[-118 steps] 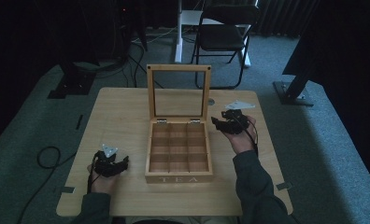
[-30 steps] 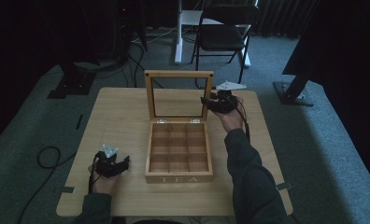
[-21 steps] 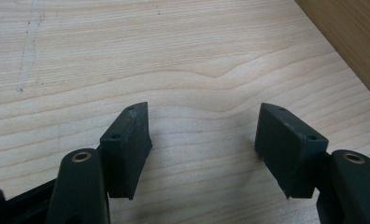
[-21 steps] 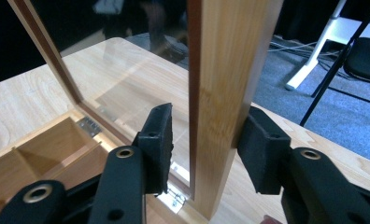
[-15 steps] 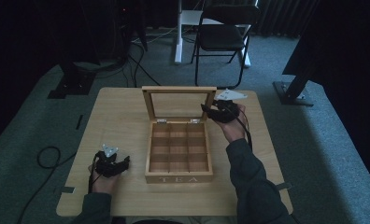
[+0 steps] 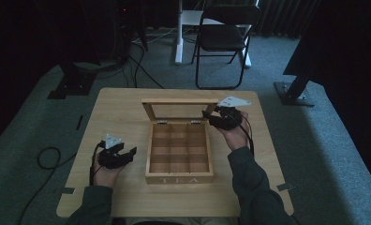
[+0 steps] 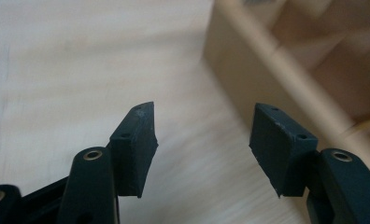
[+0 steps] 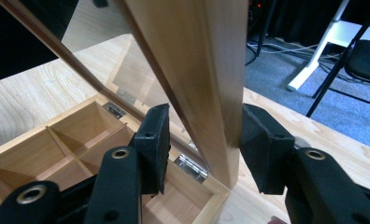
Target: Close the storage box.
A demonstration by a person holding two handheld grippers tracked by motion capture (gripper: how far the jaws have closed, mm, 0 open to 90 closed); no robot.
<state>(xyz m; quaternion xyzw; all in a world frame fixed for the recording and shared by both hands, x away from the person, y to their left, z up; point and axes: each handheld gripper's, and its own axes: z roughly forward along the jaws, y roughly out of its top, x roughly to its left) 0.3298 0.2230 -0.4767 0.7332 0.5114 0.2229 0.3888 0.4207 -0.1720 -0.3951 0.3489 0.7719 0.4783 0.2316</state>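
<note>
"TEA" is printed on the front wall of the compartmented light wooden box (image 6: pixel 180 178) at the worktop's (image 6: pixel 118 108) centre. The right claw (image 6: pixel 211 119) straddles its glass-paned lid's (image 6: pixel 182 101) side bar at 1 o'clock; the lid now tilts lower than before. The left claw (image 6: pixel 129 155), at 8 o'clock, stays open and empty.

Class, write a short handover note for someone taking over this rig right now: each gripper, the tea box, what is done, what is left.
Right gripper: jaws around the side rail of the tea box lid; full clamp cannot be told.
Left gripper: open, holding nothing, resting on the table left of the tea box.
Done: lid grasped, tilted partway.
Left: finish the lid's swing, release.
</note>
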